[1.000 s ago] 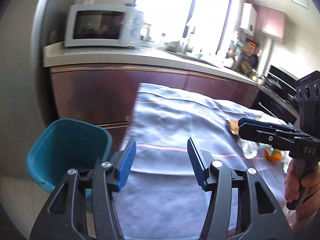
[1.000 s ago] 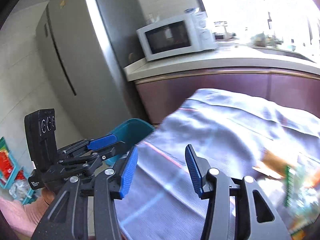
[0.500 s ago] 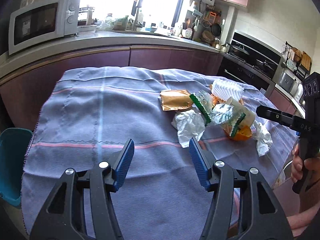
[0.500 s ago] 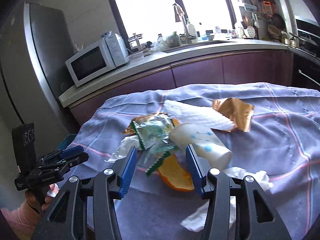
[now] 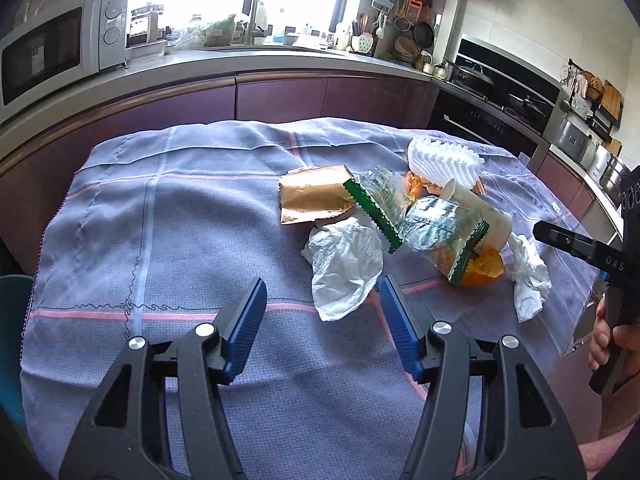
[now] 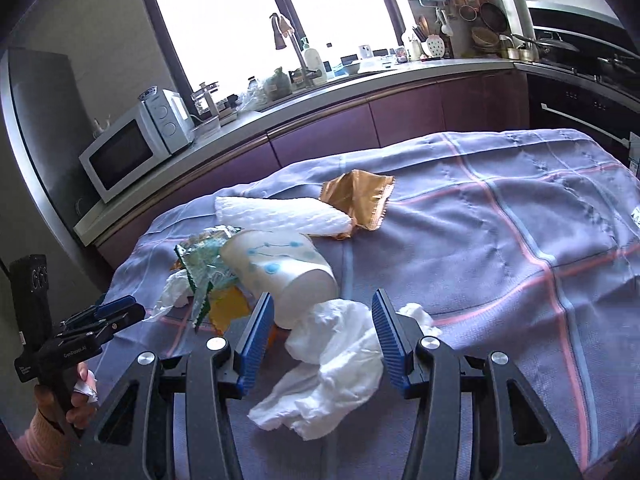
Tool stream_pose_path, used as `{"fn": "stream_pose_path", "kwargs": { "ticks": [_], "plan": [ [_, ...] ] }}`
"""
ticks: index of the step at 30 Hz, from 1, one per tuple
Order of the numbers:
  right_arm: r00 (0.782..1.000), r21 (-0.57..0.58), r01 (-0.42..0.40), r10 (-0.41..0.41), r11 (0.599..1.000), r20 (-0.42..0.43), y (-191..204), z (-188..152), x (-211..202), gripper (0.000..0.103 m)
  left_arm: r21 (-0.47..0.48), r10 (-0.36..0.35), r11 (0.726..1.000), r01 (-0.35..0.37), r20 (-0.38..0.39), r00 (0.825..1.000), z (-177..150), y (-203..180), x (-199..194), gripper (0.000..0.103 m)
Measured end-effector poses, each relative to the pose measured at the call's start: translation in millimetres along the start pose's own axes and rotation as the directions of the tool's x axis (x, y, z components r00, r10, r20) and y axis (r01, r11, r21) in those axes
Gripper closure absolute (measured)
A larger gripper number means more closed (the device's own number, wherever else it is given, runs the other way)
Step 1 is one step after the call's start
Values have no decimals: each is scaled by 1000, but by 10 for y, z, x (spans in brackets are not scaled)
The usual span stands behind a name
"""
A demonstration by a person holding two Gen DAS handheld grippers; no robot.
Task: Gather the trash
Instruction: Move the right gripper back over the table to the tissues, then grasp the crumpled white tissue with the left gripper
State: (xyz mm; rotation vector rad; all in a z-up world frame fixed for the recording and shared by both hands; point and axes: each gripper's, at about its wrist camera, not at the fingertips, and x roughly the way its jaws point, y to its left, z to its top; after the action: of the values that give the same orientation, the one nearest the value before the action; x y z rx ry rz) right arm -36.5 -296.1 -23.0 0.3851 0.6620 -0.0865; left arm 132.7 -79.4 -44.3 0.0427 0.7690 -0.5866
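Observation:
A pile of trash lies on the purple-grey tablecloth [image 5: 168, 240]. It holds a gold wrapper [image 5: 314, 198], a crumpled white tissue [image 5: 346, 264], clear green-edged wrappers [image 5: 436, 228], a tipped white paper cup [image 6: 280, 268], orange peel [image 5: 482, 268], white foam netting [image 5: 442, 162] and a second tissue [image 6: 336, 360]. My left gripper [image 5: 322, 320] is open and empty, just short of the first tissue. My right gripper [image 6: 322, 336] is open with the second tissue between its fingers, not clamped.
A teal bin [image 5: 12, 340] stands at the table's left edge. A kitchen counter with a microwave [image 5: 52, 52], sink and dishes runs behind the table. A stove and oven [image 5: 492, 108] are at the back right.
Both grippers swung from the teal bin side toward the trash pile and moved closer. The right gripper now straddles the white tissue. Both stay open.

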Motion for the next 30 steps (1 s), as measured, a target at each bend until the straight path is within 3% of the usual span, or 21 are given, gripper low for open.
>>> {"fn": "stream_pose_path", "kwargs": {
  "ticks": [12,15,20,22,24,30],
  "plan": [
    [995,-12,25,-26,1000,-99,-62,-255,219,55,38,40,999,-37,-88,995,174,-111,388,45],
    [994,-8,31,-31,999,-102,-92,-266,221,68,41,43,998,-38,-116,992,199,-123,486,54],
    [995,9,19,-18,1000,-95,-148,-235,155,80,39,27,999,-22,-142,989,181,-136,563,91],
    [995,7,33,-33,999,-90,-149,-222,124,78,29,14,1000,-10,-139,990,169,-128,544,93],
    [997,21,33,-31,999,-69,-165,-202,75,69,16,5,1000,-3,-133,991,157,-110,506,95],
    [999,-4,12,-12,1000,-53,-95,-164,22,70,-7,-20,1000,19,-101,995,78,-39,265,96]
  ]
}}
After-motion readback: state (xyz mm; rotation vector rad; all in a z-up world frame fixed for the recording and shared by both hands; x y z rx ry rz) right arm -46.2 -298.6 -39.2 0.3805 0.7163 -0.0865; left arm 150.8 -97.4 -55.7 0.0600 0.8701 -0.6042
